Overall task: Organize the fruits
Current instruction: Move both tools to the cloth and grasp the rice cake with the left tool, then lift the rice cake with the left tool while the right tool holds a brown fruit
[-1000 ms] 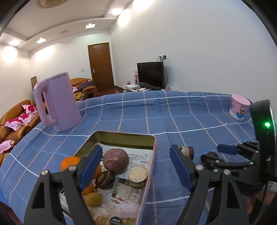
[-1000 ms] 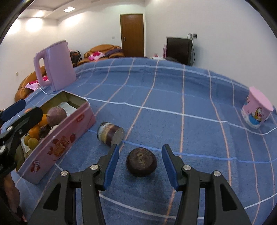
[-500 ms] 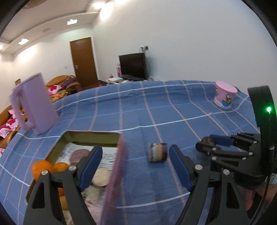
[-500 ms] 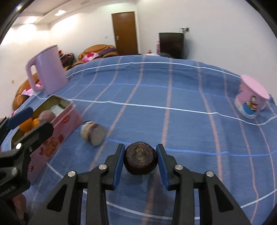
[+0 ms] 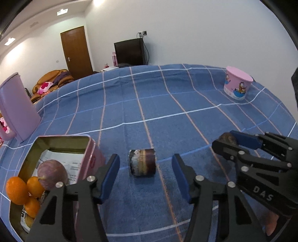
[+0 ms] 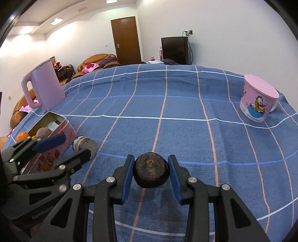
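Pink tin (image 5: 93, 158) just beside gripper (image 5: 145, 175)

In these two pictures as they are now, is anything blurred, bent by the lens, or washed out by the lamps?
Left wrist view: sharp; the lens bends the tablecloth lines, dark corners ring the picture, ceiling lamps glare, and the short dark roll throws a soft shadow. Right wrist view: equally sharp and bent; the wall above the pink jug is washed out, and a faint shadow lies under the held dark fruit.
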Demonstrator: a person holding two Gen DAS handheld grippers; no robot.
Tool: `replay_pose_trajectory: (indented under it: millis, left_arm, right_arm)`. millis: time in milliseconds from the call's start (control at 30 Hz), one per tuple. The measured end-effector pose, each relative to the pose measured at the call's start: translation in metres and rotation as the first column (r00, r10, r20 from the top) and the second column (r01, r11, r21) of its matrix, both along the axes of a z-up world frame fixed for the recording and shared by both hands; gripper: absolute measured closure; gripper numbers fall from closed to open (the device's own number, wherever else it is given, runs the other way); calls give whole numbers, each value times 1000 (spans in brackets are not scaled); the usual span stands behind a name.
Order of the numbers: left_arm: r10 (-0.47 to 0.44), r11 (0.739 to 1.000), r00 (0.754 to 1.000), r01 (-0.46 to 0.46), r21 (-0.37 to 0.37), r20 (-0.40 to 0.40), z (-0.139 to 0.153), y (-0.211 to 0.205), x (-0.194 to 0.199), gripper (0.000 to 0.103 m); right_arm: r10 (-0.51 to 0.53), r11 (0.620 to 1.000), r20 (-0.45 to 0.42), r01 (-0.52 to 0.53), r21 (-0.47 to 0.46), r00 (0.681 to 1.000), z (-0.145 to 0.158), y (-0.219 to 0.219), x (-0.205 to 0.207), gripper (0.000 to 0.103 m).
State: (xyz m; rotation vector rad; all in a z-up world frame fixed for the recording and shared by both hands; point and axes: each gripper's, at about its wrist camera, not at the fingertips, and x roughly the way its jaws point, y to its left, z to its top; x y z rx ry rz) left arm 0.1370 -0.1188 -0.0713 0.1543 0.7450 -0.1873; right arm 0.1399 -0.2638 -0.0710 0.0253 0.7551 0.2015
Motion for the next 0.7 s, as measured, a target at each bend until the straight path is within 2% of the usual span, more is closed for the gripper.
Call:
replay_pose_trajectory:
  millis: [167,233,300,367,700]
  left_arm:
    - [19,1000,1000,-19,7,-18,-5,-1,9,44]
    - [22,1000,999,-21,1,-35,-7,-1,14,48]
    - [17,1000,998,-18,-8,-53,-10,-1,18,63]
    - [18,1000,997,-19,-15,-76,-13,0,23,71]
    - [-5,999,999,3,-49,-52,-8,0,10,72]
  right_arm:
    - [1,1000,8,-1,-21,1000,0,3,-2,64]
    - [5,999,10,-4,-35,1000,0,6,-3,64]
    - [8,999,3,-8,-42,1000,-1,7,-3,64]
    - [11,999,-4,-11,-41,1000,-2,8,-1,64]
    - [11,999,12,-11,-30,1000,0,5,-3,64]
